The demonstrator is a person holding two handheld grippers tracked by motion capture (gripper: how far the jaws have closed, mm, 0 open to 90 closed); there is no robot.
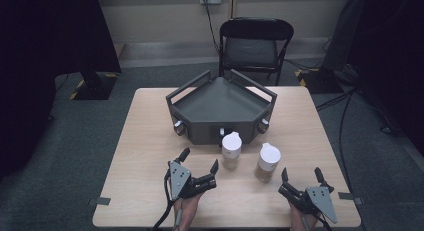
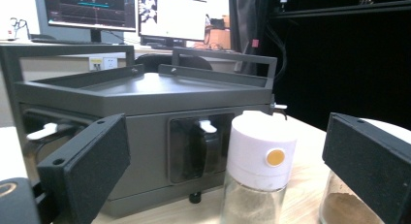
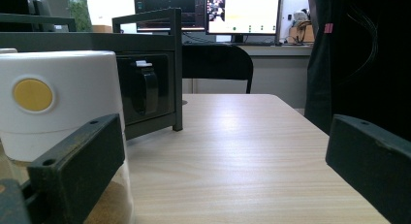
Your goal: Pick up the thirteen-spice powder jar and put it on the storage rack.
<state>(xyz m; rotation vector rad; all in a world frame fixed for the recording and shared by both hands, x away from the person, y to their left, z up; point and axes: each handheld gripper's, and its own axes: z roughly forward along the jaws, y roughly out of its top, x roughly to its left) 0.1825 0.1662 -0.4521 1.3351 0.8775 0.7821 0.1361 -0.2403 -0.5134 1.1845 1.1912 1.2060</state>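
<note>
Two spice jars with white caps stand on the bench (image 1: 150, 156) just near of a dark angular rack (image 1: 220, 108): the left jar (image 1: 231, 150) holds a pale powder, and the right jar (image 1: 267, 162), a little nearer and to the right, holds a brown powder. The left gripper (image 1: 200, 162) rests low on the bench with its jaws spread wide and nothing between them, aimed toward the left jar; in the left gripper view that jar (image 2: 259, 170) stands straight ahead between the jaws, its yellow dot facing the camera. The right gripper (image 1: 301, 175) also has its jaws apart and empty, sitting near and slightly right of the right jar, which in the right gripper view (image 3: 58, 117) crowds the left jaw. The step in hand looks like the approach to a grasp on each jar. To do it well, the left gripper should slide straight forward, level, so the pads close on the clear body below the cap, not on the cap itself, which may turn or lift. The right gripper needs to shift left first so its jar is centred between the jaws; closing from here would likely clip the jar's side and tip it toward its neighbour. Closing slowly should stop the tall, narrow jars from skating on the smooth wood.
</note>
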